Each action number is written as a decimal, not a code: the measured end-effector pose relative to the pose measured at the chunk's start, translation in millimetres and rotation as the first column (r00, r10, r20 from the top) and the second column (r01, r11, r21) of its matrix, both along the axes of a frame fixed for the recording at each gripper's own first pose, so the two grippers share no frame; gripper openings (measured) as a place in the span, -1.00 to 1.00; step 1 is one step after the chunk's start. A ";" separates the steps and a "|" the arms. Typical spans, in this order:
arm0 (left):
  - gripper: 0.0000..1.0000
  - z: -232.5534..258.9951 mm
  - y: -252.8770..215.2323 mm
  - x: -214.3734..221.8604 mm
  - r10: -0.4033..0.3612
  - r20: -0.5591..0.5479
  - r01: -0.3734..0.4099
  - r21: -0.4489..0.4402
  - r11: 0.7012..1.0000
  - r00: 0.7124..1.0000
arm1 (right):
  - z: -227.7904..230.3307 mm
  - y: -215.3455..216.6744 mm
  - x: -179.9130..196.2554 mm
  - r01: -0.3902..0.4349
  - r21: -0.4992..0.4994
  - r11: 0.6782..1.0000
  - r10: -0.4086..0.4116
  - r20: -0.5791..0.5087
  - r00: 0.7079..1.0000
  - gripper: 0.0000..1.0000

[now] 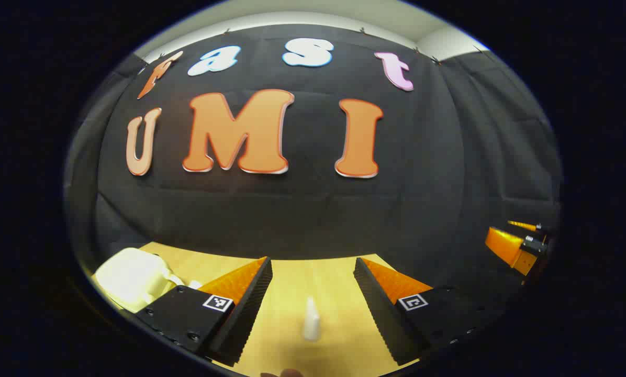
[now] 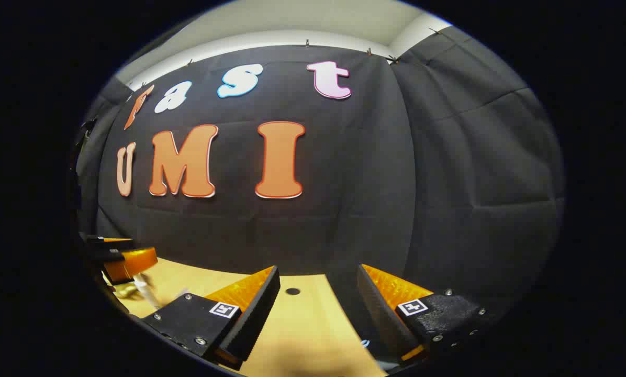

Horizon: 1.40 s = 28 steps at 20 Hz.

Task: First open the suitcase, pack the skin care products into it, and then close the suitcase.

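Note:
My left gripper (image 1: 313,262) hovers low over the wooden table (image 1: 287,293) with its jaws wide apart and nothing held. A small white skin care bottle (image 1: 311,324) stands upright on the table between and below its fingers, touching neither. A pale cream suitcase (image 1: 132,277) lies at the near left, partly hidden by the left finger; I cannot tell whether its lid is up. My right gripper (image 2: 318,268) is open and empty over the table's right part. It also shows far right in the left gripper view (image 1: 517,246).
The black cloth wall stands close behind the table's far edge. A small dark hole (image 2: 292,291) sits in the tabletop ahead of the right gripper. The left gripper (image 2: 127,262) shows at the left, with a blurred white item (image 2: 145,288) below it.

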State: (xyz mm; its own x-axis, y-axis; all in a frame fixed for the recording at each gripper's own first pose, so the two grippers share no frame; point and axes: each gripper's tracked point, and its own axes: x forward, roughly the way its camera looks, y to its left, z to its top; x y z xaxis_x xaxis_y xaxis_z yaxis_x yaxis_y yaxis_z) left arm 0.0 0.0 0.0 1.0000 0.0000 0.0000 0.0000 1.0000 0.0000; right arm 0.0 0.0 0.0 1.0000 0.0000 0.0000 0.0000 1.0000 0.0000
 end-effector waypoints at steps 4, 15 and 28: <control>0.95 0.0 0.0 0.0 0.000 0.000 0.000 0.000 1.000 1.000 | 0.0 0.0 0.0 0.000 0.000 1.000 0.000 0.000 1.000 0.90; 0.96 0.0 0.0 0.0 0.000 0.000 0.000 0.000 1.000 1.000 | 0.0 0.0 0.0 0.000 0.000 1.000 0.000 0.000 1.000 0.89; 0.96 -31.9 17.7 14.1 0.006 -0.013 -0.003 0.222 0.975 1.000 | -20.4 25.6 11.9 -0.056 -0.074 0.996 0.051 -0.069 0.996 0.89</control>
State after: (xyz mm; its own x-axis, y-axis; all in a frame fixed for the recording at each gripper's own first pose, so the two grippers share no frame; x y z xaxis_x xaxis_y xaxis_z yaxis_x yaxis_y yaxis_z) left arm 14.1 17.7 -31.9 0.9999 0.0058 -0.0131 -0.0027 0.9750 0.2224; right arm 11.9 25.6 -20.4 0.9963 0.0511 -0.0695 -0.0563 0.9957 -0.0743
